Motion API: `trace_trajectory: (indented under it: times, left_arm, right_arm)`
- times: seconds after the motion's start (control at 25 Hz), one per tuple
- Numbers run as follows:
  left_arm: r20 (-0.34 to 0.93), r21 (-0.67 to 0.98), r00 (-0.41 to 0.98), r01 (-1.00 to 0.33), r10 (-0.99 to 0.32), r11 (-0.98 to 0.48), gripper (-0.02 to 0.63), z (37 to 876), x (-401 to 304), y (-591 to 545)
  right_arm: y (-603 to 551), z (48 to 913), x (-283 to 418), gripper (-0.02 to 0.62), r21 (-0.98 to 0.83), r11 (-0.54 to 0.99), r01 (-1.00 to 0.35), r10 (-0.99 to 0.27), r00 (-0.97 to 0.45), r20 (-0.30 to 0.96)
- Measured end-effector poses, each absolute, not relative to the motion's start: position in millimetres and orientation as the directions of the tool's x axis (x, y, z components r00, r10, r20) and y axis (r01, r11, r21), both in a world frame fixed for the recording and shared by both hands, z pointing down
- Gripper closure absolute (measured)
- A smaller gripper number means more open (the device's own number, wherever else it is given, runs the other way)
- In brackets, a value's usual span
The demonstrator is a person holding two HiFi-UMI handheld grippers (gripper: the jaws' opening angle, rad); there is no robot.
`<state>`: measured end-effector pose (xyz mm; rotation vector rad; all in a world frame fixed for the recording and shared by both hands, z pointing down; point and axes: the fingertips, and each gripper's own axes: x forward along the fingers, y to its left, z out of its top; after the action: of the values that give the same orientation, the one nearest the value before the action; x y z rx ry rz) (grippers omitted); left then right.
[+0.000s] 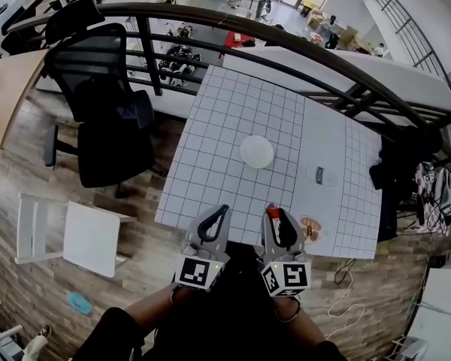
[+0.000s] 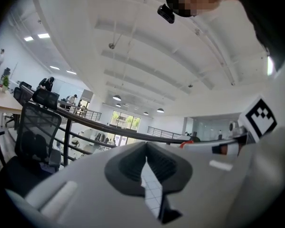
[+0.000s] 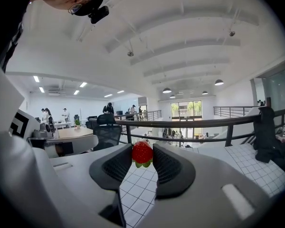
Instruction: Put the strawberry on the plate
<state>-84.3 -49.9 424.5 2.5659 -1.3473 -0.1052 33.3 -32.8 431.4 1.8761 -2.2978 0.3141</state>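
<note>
Two grippers at worktop (image 1: 233, 111) edge, right gripper (image 3: 142, 148) fingers (image 3: 168, 165) pinched strawberry (image 3: 142, 153), left gripper (image 2: 146, 147) fingers (image 2: 128, 167) pressed together, plate (image 1: 256, 151) well ahead.

Glossy red strawberry (image 3: 142, 152); matt white plate (image 1: 256, 151); wood-plank floor (image 1: 146, 235).

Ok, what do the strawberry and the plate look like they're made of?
Strawberry: possibly a plastic or foam replica, though it could be real. It is an even red with tidy green leaves and sits undented between the fingers.
Plate: plain matte white, perhaps plastic or ceramic. It is too small in the picture to tell.
</note>
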Motion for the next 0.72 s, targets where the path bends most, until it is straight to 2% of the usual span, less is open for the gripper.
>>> trace_trajectory:
  times: [0.72]
  left_arm:
    - [0.136,0.172,0.58,-0.812,-0.803,-0.557,0.595,450,-32,-122]
  right_arm:
    - [-131,455,77,0.459,-0.096,0.227,-0.969,-0.932,-0.245,0.269]
